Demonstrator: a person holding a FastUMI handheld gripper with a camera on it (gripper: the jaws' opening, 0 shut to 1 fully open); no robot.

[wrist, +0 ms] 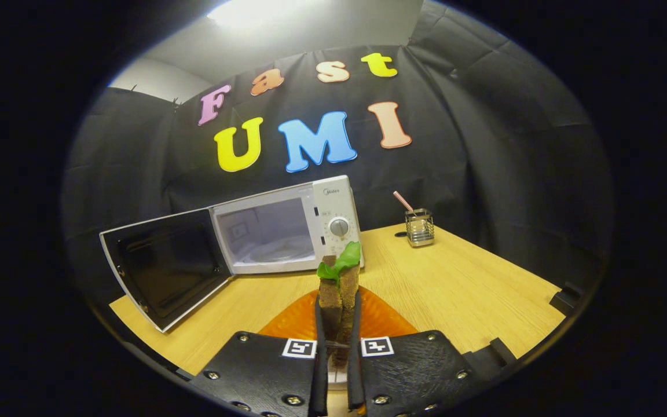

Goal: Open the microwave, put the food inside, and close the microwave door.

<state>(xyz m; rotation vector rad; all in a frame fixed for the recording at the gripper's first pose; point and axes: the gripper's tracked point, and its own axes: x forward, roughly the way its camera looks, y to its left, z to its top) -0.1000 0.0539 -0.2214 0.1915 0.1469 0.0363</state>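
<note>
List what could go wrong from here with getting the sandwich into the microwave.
The gripper pinches the sandwich by its lower end, so it may tilt or slip out.
The lettuce sticks out on top and might drop.
The open door juts out over the table; an approach from that side could knock it.

Microwave (287, 231) cavity open & clear, door (165, 269) swung wide left; bare table (455, 278) btwn; metal holder (419, 227) far right.

Sandwich (339, 289) between tongs (338, 324) above plate (293, 318), open microwave (287, 231) beyond, holder (419, 227) perhaps farther right.
</note>
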